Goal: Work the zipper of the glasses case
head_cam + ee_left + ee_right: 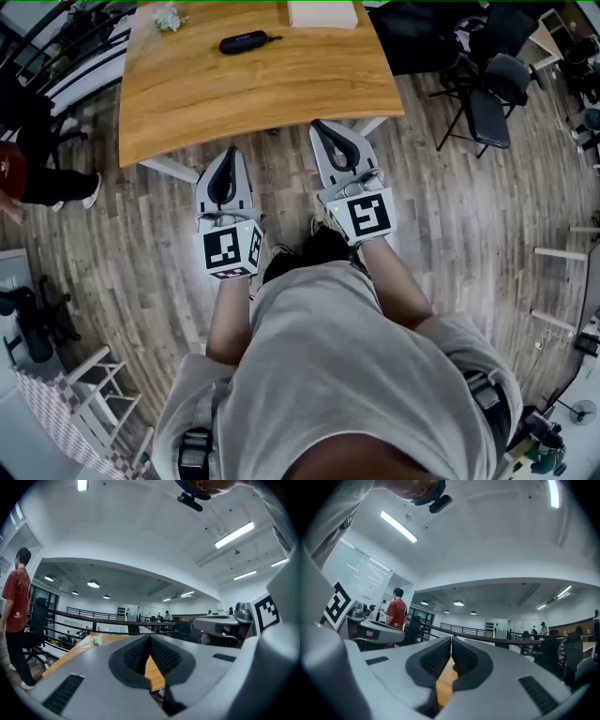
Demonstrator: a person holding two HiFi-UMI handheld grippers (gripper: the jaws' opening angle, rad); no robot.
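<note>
- While both grippers were held low over the wood floor, just short of the table's near edge, neither touched anything.
- Left gripper: jaws together, pads meeting at the tips, nothing between them. Its own view showed only a sliver of tabletop through the gap below the tips.
- Right gripper: jaws likewise pressed together and empty, tips reaching just under the table edge near the frame's centre.
- Glasses case: dark, oblong, lying flat on the wooden table in the upper middle of the head view, well apart from both grippers. Zipper state too small to tell.
- White box at the top edge, right of the case; small pale bunch at the table's upper left corner.
- Bystander in a red shirt stood at the left of the left gripper view.
- Black chairs at upper right, beyond the table.
</note>
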